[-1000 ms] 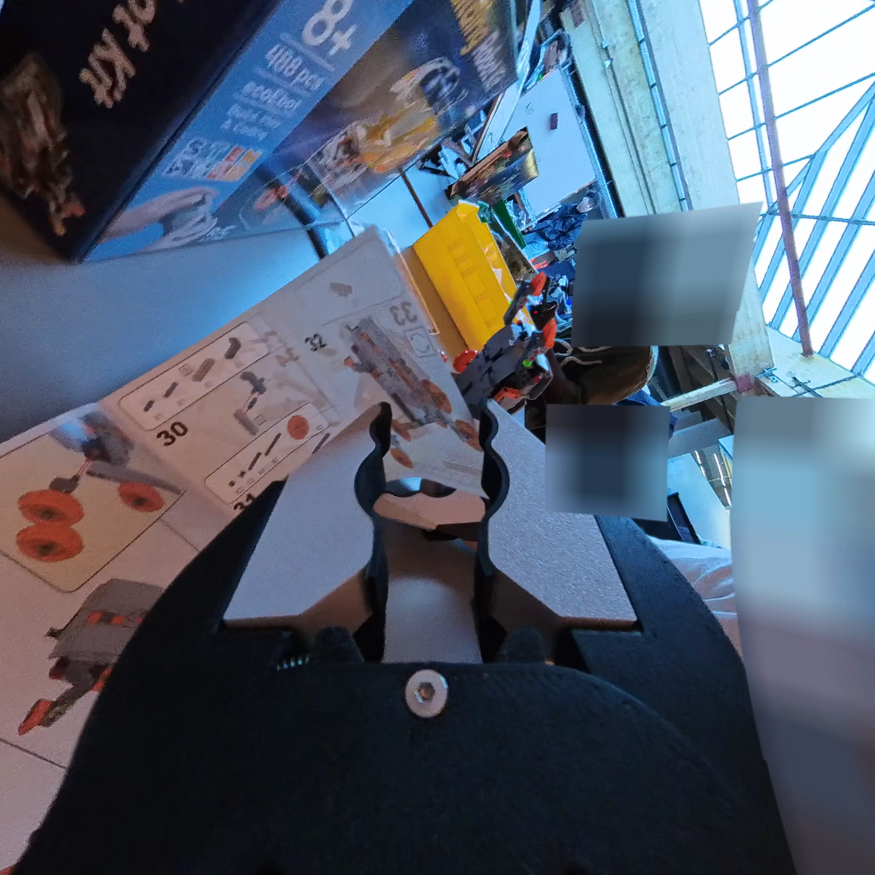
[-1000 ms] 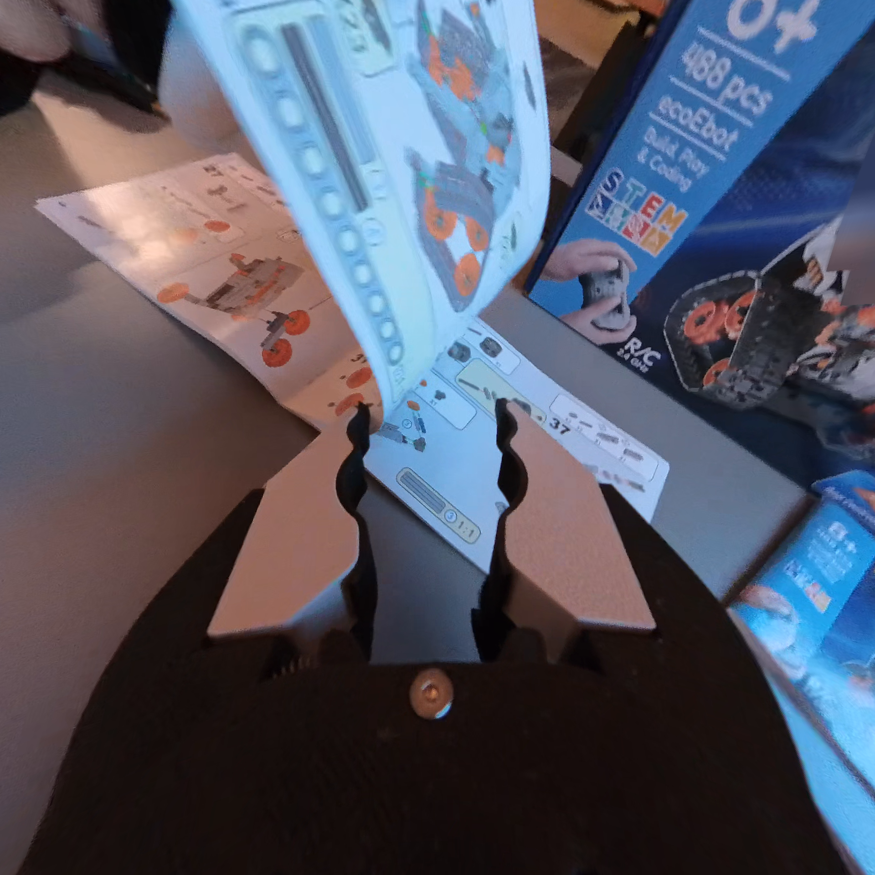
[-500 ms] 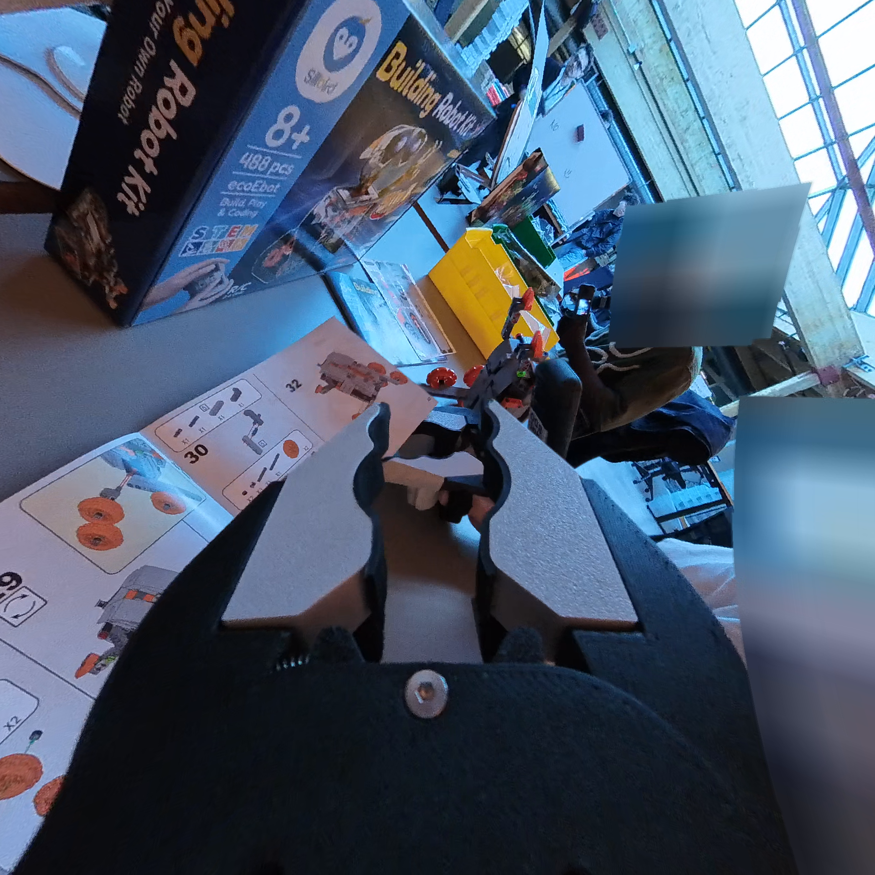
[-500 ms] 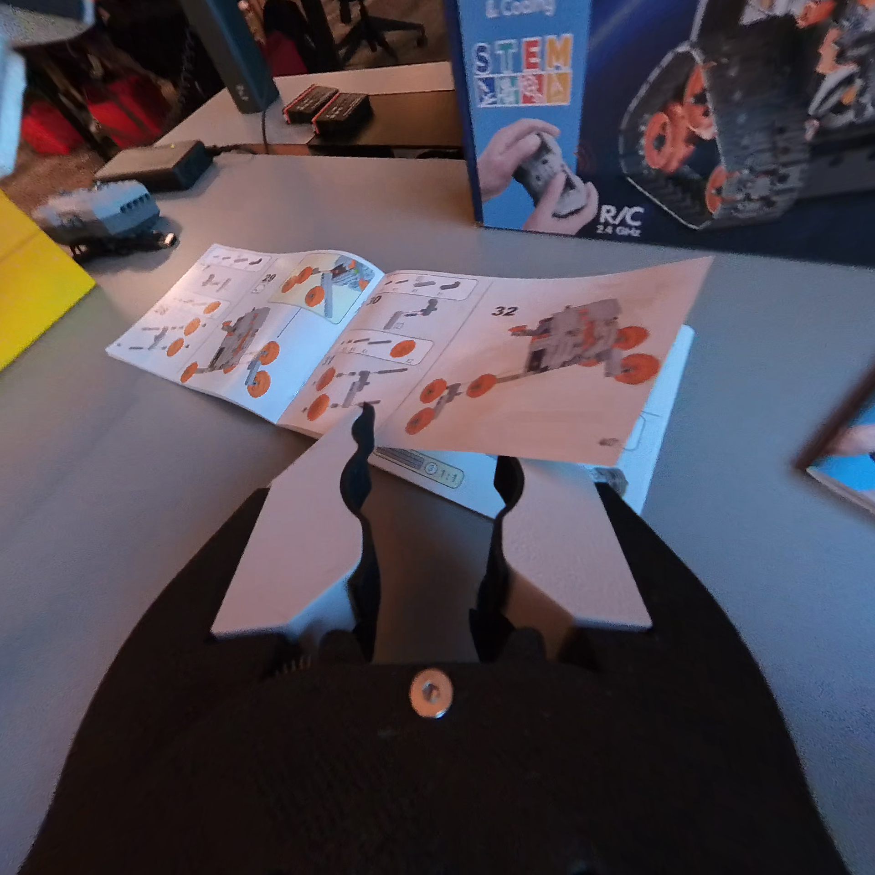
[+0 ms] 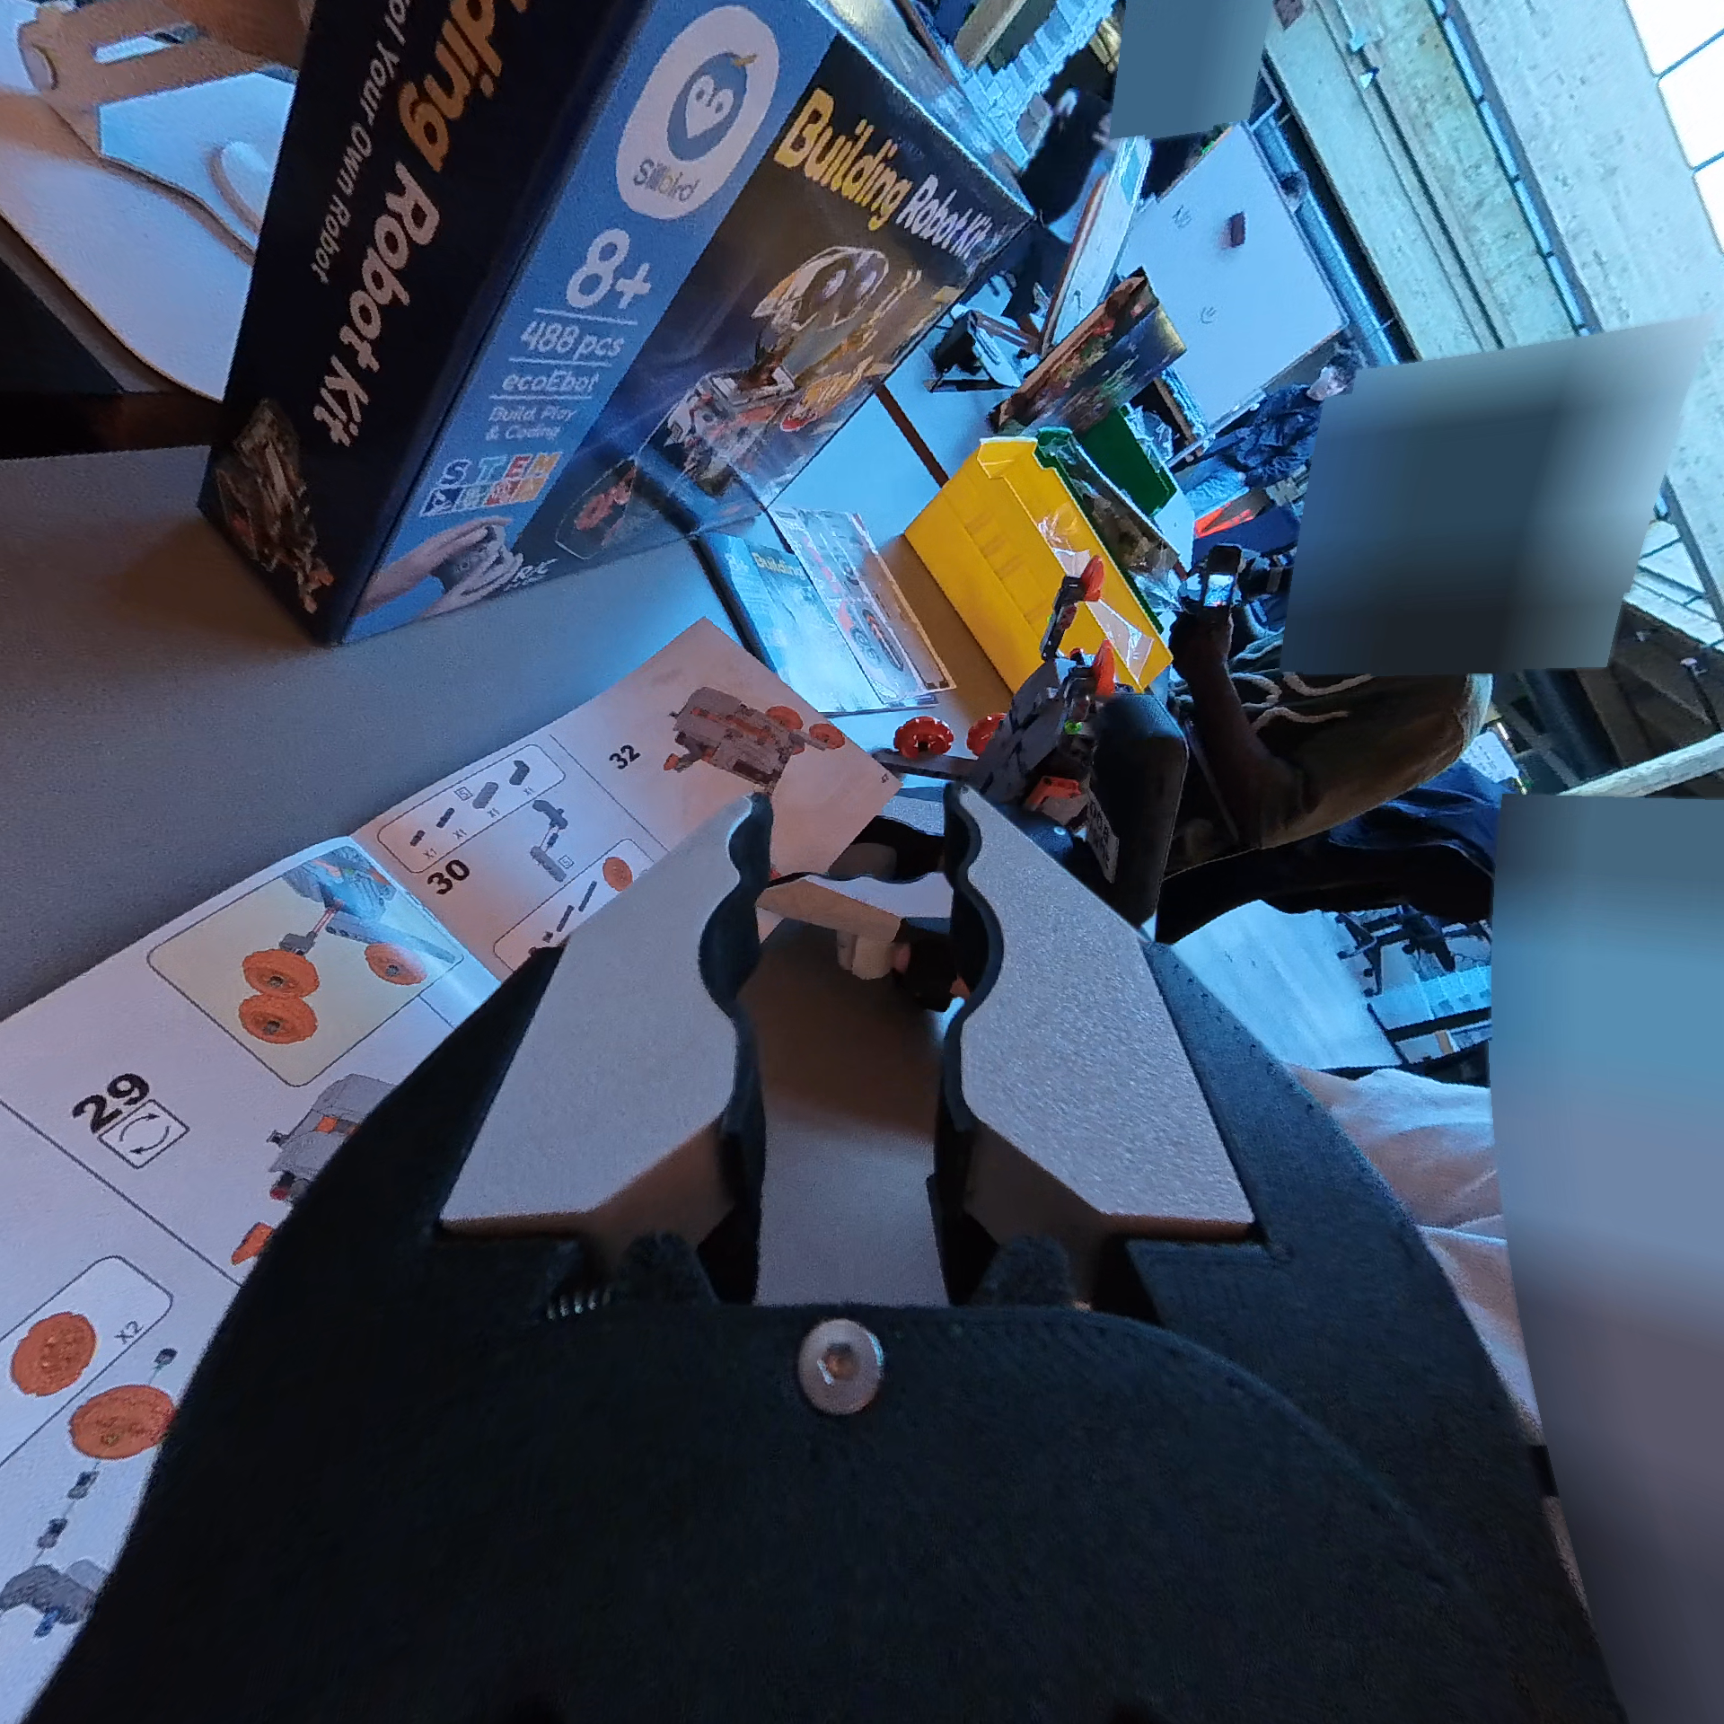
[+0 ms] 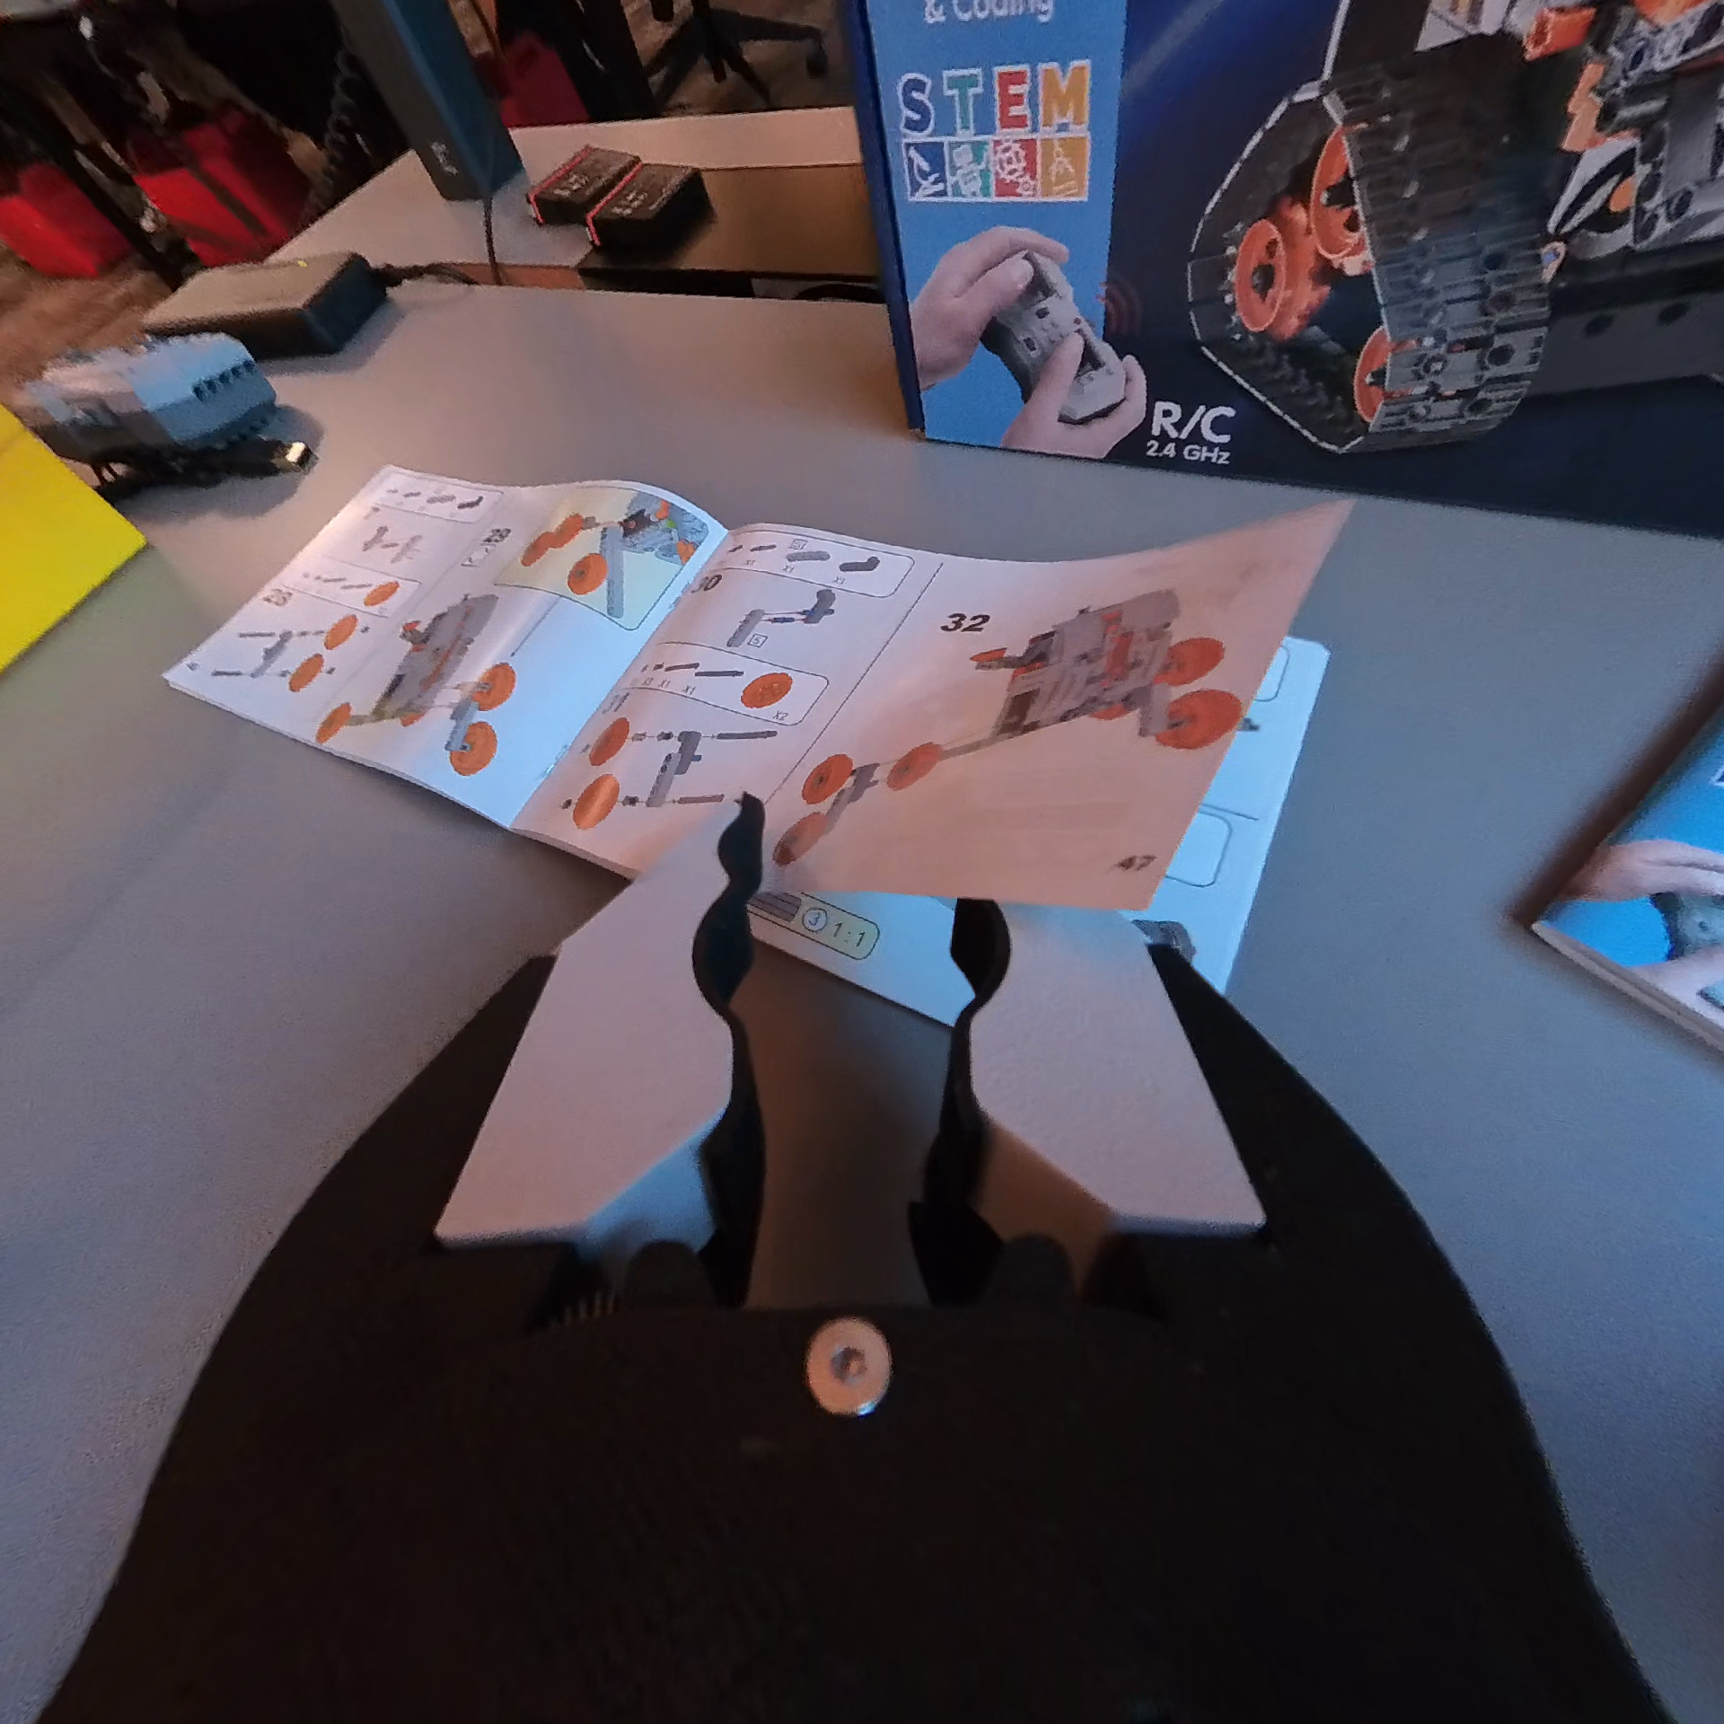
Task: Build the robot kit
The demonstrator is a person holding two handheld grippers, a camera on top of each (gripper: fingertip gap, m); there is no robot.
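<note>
An open instruction booklet (image 6: pixel 466 634) lies on the grey table (image 6: pixel 233 933). Its right-hand page (image 6: pixel 1026 746) is curled up off the pages below. My right gripper (image 6: pixel 858 868) is open and empty at the booklet's near edge. Its left fingertip (image 6: pixel 742 821) is against the lifted page's edge, and its right fingertip is hidden under that page. My left gripper (image 5: pixel 854 821) is open and empty. It hovers over the same booklet (image 5: pixel 280 980), near the lifted page's corner (image 5: pixel 746 737). The right gripper (image 5: pixel 868 919) shows between the left gripper's fingers.
A large blue kit box (image 6: pixel 1306 233) (image 5: pixel 560 308) stands behind the booklet. A second booklet (image 5: pixel 821 606), a yellow bin (image 5: pixel 1007 550), a grey-and-orange model (image 5: pixel 1045 728) and loose orange wheels (image 5: pixel 924 737) lie beyond. A grey block (image 6: pixel 159 392) and black adapter (image 6: pixel 280 298) sit far left. A person (image 5: pixel 1306 746) sits behind. The tips of one gripper are about 15 centimeters away from the tips of the other.
The page that stood upright a second ago has swung down and now hangs curled low over the booklet. Both grippers have pulled back and stay open.
</note>
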